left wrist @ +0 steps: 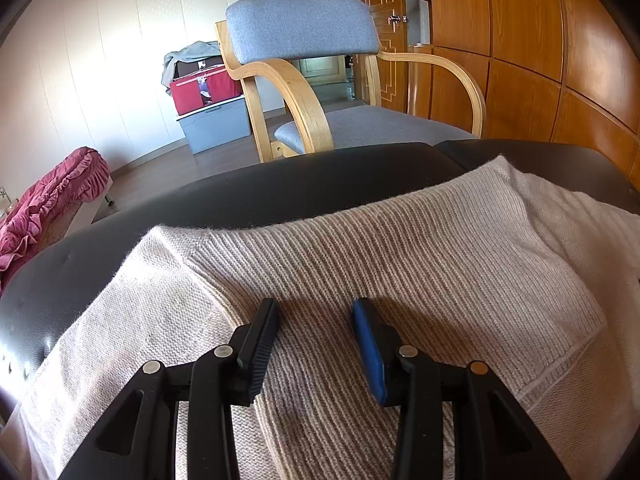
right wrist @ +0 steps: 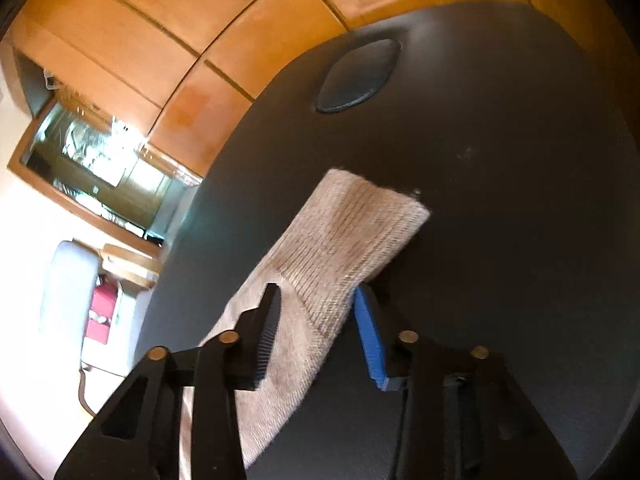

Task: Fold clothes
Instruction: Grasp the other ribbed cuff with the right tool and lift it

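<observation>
Sweater (left wrist: 400,264), a cream and beige knit with a ribbed band, lies spread over a black padded surface (left wrist: 280,188) that fills the lower half of the left wrist view. The ribbed band runs across the middle of the garment, with plainer knit on either side. The left gripper (left wrist: 316,310) sits low over the ribbed band, its two fingers parted with a clear gap between them and only knit fabric visible in that gap; nothing is pinched. One finger carries a black ridged pad (left wrist: 262,352), the other a blue pad (left wrist: 370,354). Whether the fingertips touch the fabric cannot be told.

Beyond the far edge of the padded surface stands a chair (left wrist: 304,28) with a grey cushioned back and seat and bent wooden arms. Farther back, near a pale wall, a grey storage box (left wrist: 216,128) carries a red bag on top. A crumpled pink cloth (left wrist: 52,204) lies at the left edge. Wooden panelled doors (left wrist: 520,40) fill the right side.

In the right wrist view, tilted and somewhat blurred, the right gripper (right wrist: 316,296) has its jaws parted around a ribbed cuff of the sweater (right wrist: 348,240). The cuff passes between the black pad and the blue pad (right wrist: 370,340) and extends past the fingertips above the black surface (right wrist: 500,160). The fabric lies close against both pads, but a firm clamp cannot be confirmed. Orange wooden panels (right wrist: 160,20) curve across the top.
</observation>
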Demonstrator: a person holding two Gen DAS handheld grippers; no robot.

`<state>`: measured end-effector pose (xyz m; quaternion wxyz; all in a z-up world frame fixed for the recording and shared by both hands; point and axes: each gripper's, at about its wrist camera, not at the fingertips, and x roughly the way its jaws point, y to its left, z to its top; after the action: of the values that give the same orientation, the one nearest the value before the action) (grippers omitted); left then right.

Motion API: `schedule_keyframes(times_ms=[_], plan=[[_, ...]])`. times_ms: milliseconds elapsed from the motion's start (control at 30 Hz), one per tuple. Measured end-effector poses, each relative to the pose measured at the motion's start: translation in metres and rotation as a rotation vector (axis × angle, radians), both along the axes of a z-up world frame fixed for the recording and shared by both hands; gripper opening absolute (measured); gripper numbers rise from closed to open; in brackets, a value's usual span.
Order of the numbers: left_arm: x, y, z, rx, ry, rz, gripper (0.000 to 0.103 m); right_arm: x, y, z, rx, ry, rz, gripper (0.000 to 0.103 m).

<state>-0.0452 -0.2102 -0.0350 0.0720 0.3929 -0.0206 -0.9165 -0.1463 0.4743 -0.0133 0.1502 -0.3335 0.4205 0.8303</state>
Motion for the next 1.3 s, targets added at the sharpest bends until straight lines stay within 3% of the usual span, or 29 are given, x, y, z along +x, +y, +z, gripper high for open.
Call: schedule_keyframes(times_ms=[233,767,1133,1300], plan=[[0.0,-0.001,0.0,0.009,0.001,0.0,0.04,-0.02,-0.013,0.003,0.113,-0.036,0.045,0.007],[-0.001,-0.003,-0.001,0.037,0.005,0.001,0.04,-0.021,-0.088,0.058,0.156,0.143,0.239,0.005],[0.002,-0.008,-0.001,0.044,0.006,-0.001,0.041,-0.022,-0.256,0.104,0.183,0.311,0.676,0.004],[0.002,-0.009,-0.001,0.046,0.007,-0.001,0.041,-0.017,-0.325,0.097,0.179,0.344,0.842,0.004]])
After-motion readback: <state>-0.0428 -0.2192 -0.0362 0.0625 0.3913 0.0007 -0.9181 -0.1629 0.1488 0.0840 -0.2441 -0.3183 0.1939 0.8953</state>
